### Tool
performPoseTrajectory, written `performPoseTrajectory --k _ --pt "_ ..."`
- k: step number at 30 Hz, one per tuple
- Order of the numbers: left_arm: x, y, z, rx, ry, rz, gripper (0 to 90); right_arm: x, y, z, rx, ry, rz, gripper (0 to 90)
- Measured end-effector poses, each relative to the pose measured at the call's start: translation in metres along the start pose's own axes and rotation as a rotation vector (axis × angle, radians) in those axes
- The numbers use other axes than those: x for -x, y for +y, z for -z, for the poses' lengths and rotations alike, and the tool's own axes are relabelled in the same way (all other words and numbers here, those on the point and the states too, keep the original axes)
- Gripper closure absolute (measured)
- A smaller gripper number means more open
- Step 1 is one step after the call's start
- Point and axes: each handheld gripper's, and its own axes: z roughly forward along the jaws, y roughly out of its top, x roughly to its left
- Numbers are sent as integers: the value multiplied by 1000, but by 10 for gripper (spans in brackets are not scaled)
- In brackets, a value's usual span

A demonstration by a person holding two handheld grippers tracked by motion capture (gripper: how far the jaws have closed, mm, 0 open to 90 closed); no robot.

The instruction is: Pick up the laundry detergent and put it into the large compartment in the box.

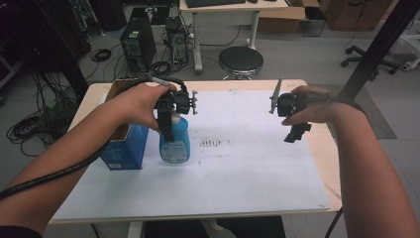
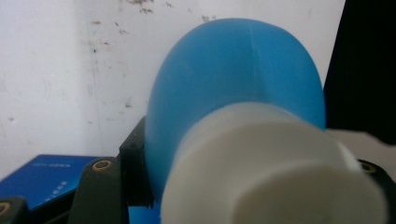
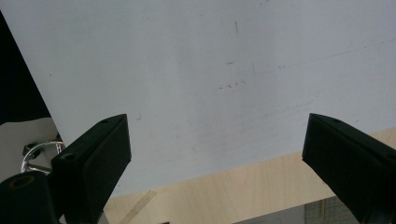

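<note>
At the far left, just beside the left gripper (image 1: 168, 124) on its outer side, stands a blue cardboard box (image 1: 121, 148) w/ its top flaps open, on the white sheet (image 1: 237, 168) covering the table (image 1: 329, 163). The left gripper points down and is clamped on the neck of a blue bottle (image 1: 174, 141); the person's left hand (image 1: 141, 104) wraps the gripper body from above, cable trailing back along the forearm. The bottle hangs upright below the jaws, right next to the box; can't tell whether its base touches the sheet. It's pale sky-blue plastic, rounded shoulders, a printed label low on the front. In the left gripper view the bottle (image 2: 238, 79) looks smooth and matte, a faint seam running down the body, w/ a white cap (image 2: 275, 172) close to the lens and the black jaws pressed in on either side below it. Some dark smudges mark the sheet betw. the two grippers. Over to the right, well apart from the bottle, the right gripper (image 1: 295, 130) is held above the sheet in the right hand (image 1: 312, 106), jaws spread wide, nothing betw. them. In the right gripper view, sheet and the table's wooden edge lie beyond them.
</note>
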Motion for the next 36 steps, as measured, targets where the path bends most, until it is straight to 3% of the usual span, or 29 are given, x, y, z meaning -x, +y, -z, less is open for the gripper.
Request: performPoseTrajectory --k 3,8,12,14,15,16,19,20,22,25,31,36 --pt "1 1 6 4 -7 65 378 0 0 -1 -1 2 2 78" --pt "5 4 12 0 -15 116 379 -1 -1 -1 4 1 9 78" --pt "7 6 16 -33 -22 189 379 -1 -2 1 9 -2 7 78" --pt "7 6 18 -33 -18 199 379 -1 -2 1 12 -3 10 79" --pt "7 5 20 -36 -18 241 379 -1 -2 2 14 -5 11 78" --pt "6 5 22 -37 -19 253 379 -2 -2 3 17 -5 12 78" --pt "4 1 27 -34 -20 336 378 -2 -2 3 18 -6 15 79" --pt "4 1 27 -34 -20 336 378 -2 -2 3 18 -6 15 79" --pt "2 -3 34 -26 -25 411 379 -1 -3 2 19 -7 18 79" --pt "1 -6 41 -18 -25 462 378 -1 -3 2 22 -6 25 79" --pt "-1 -13 55 -19 -28 552 379 -1 -1 2 24 -9 33 80" --pt "-5 -21 68 -6 -24 595 378 -1 1 3 25 -10 40 80"
